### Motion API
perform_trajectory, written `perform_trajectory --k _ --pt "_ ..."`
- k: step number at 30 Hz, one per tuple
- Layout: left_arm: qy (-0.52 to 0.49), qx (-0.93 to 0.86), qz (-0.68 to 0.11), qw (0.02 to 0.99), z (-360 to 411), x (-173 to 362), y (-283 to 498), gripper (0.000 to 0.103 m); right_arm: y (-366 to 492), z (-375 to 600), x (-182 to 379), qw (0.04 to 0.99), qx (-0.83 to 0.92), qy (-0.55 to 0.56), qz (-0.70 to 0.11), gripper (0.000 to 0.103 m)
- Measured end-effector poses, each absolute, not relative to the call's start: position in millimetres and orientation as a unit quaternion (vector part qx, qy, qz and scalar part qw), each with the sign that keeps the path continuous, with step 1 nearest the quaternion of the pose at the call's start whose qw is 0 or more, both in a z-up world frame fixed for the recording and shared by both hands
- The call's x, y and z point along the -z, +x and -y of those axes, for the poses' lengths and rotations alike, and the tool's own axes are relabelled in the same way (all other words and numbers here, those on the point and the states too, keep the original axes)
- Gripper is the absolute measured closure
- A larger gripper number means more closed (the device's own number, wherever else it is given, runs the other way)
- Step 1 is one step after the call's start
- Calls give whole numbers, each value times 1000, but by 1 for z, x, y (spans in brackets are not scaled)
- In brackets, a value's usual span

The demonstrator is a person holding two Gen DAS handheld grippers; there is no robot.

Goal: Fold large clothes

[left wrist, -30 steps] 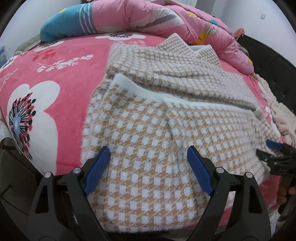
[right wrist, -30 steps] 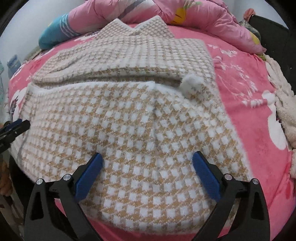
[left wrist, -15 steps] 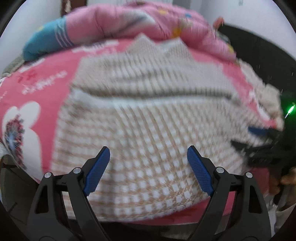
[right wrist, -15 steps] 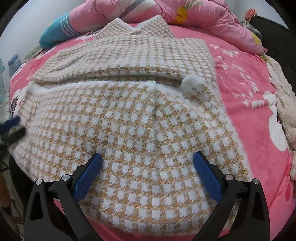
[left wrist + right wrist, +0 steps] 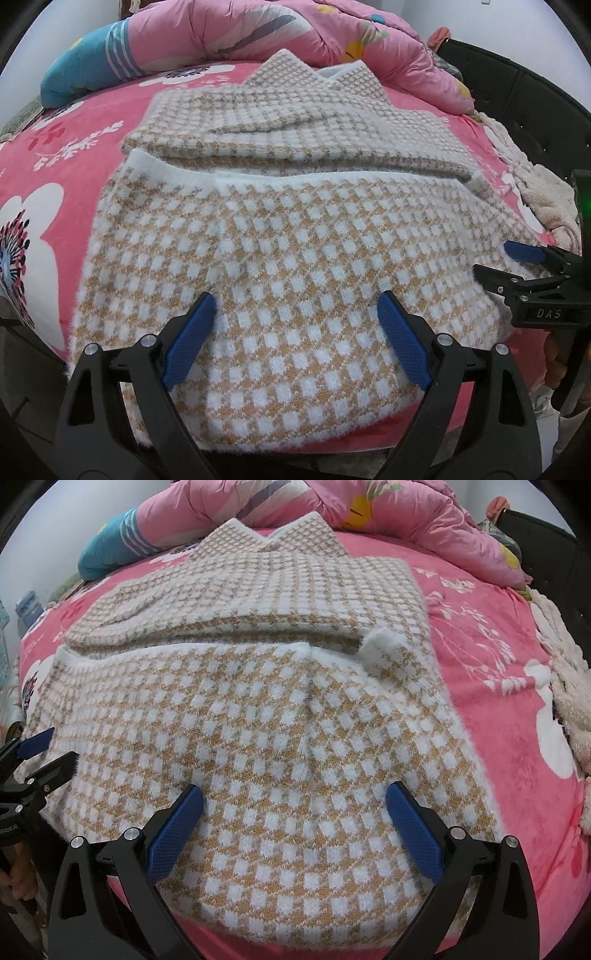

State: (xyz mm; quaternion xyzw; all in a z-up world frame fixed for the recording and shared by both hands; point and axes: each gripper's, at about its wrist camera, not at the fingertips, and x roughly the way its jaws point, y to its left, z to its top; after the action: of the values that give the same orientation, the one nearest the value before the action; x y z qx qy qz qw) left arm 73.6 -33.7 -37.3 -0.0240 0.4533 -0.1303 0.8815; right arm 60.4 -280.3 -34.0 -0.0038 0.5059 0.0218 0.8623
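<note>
A tan-and-white checked knit sweater point(image 5: 295, 236) lies on the pink floral bedspread point(image 5: 55, 155), its near part folded up over the body, collar at the far side. It also shows in the right wrist view point(image 5: 277, 709). My left gripper point(image 5: 295, 332) is open and empty, hovering over the sweater's near edge. My right gripper point(image 5: 291, 827) is open and empty over the near edge further right. The right gripper also shows at the right of the left wrist view point(image 5: 517, 266). The left gripper shows at the left of the right wrist view point(image 5: 37, 753).
A pink quilt point(image 5: 295, 33) with a blue end point(image 5: 85, 70) is heaped at the far side of the bed. A cream fluffy cloth point(image 5: 569, 672) lies at the right, beside a black frame point(image 5: 535, 110). The bed's near edge runs just under the grippers.
The left gripper swung to the right along the near edge, blurring its view, and now faces the sweater more centrally. The right gripper barely moved. The sweater has not changed.
</note>
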Motion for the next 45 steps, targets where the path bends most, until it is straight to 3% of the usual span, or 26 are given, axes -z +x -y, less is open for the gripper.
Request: perform_trajectory --k 45 --pt "-24 119 -447 886 26 26 79 17 62 283 34 861 -23 -2 -508 6"
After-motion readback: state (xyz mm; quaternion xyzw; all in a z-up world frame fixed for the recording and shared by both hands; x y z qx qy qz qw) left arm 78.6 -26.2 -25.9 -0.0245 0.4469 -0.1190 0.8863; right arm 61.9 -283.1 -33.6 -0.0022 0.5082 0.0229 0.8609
